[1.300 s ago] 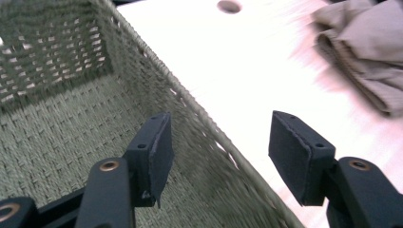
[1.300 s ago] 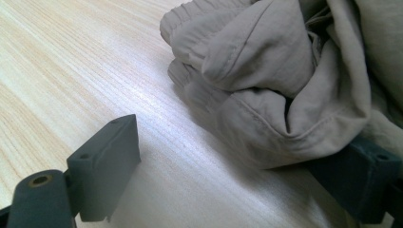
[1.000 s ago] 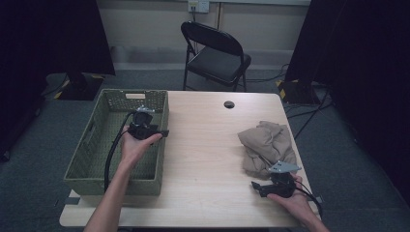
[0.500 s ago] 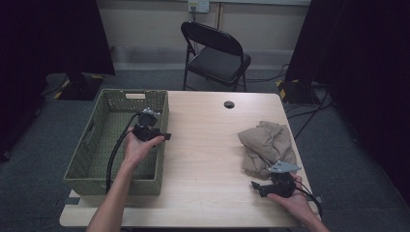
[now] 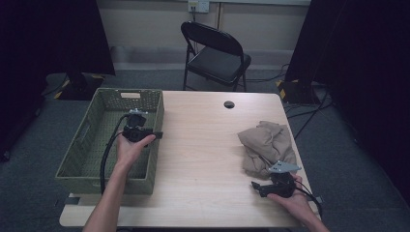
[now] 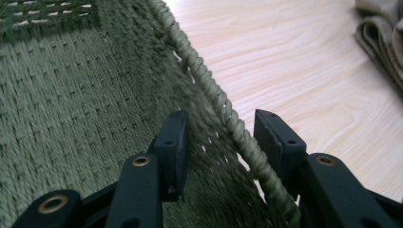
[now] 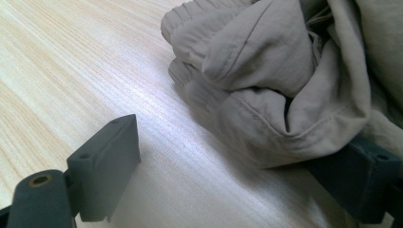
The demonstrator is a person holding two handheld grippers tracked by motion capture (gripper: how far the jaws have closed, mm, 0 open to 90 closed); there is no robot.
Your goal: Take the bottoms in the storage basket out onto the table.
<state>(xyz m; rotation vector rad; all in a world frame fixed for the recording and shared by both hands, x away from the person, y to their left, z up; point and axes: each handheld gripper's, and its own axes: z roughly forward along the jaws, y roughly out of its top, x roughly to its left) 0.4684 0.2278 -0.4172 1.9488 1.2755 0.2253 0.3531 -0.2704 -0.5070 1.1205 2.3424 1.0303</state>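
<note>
A green woven basket [image 5: 84,140] stands on the left of the wooden table [image 5: 203,145]. My left gripper [image 5: 155,134] sits across the basket's right wall. In the left gripper view the rim [image 6: 223,111] runs between the jaws, one inside the basket and one over the table. The jaws have just been closing, but a gap still shows beside the rim. A crumpled beige cloth [image 5: 266,145] lies at the right. My right gripper [image 5: 256,187] rests open on the table at its near edge. One jaw is tucked under the cloth's hem [image 7: 294,137].
A black folding chair [image 5: 217,53] stands behind the table. A round cable hole [image 5: 228,104] sits near the far edge. Bare wood stretches between the basket and the cloth. Dark curtains flank the room on both sides.
My left gripper has shifted a little along the basket's right wall and its jaws stand narrower around the rim. The right hand and the cloth have not moved.
</note>
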